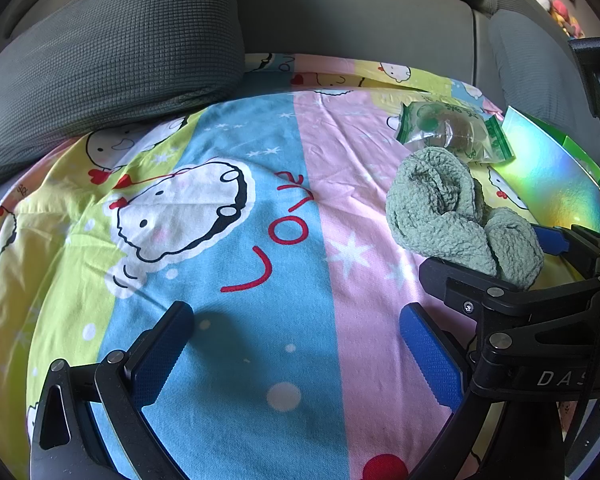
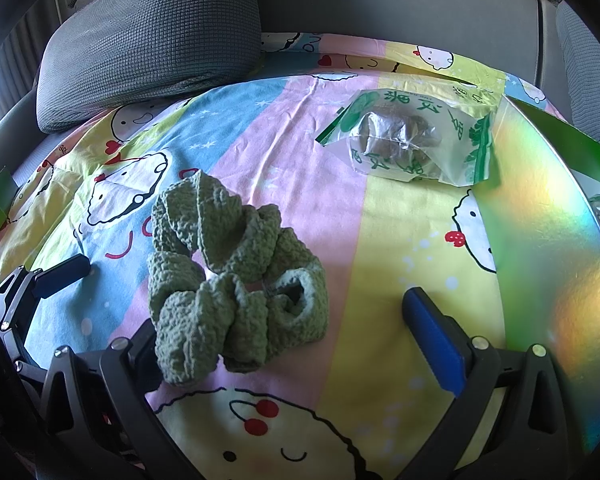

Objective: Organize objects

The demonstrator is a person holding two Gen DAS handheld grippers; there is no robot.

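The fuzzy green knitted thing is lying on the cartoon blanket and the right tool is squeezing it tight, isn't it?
Not quite. The fuzzy green knitted thing does lie on the cartoon blanket, but the right tool is open, not squeezing it. The right wrist view shows its blue fingers spread wide, with the knit bunched against the left one.

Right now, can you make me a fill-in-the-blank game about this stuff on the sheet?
The crumpled cloth is the colour ____.
The snack bag lies farther away than the ____.
The big cushion is the colour ____.
Both grippers, left gripper and right gripper, have their fingers ____.

Missing words: green; cloth; grey; open
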